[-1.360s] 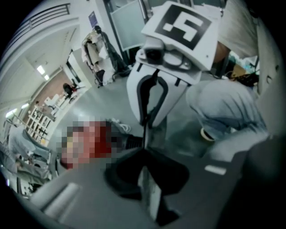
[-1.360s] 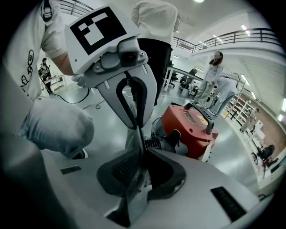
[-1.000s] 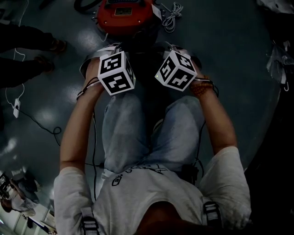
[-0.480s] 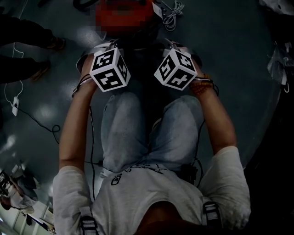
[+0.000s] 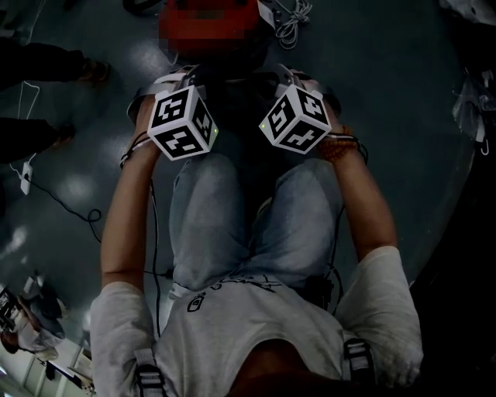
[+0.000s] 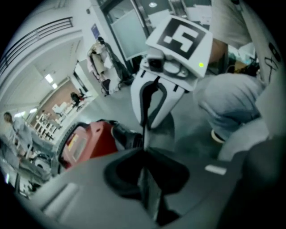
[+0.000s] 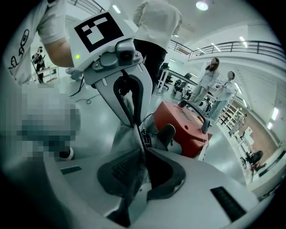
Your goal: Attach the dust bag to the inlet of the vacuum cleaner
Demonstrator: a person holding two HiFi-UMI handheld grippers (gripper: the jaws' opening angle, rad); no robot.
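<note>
Dust bag (image 7: 124, 136) is thin, grey, creased cloth.

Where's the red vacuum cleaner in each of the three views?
Head view: red vacuum cleaner at top centre, blurred over.
Left gripper view: lower left, left of the right tool.
Right gripper view: right of centre, right of the left tool.
Shared landmark: the tools' marker cubes; each gripper view shows the other tool's.
</note>
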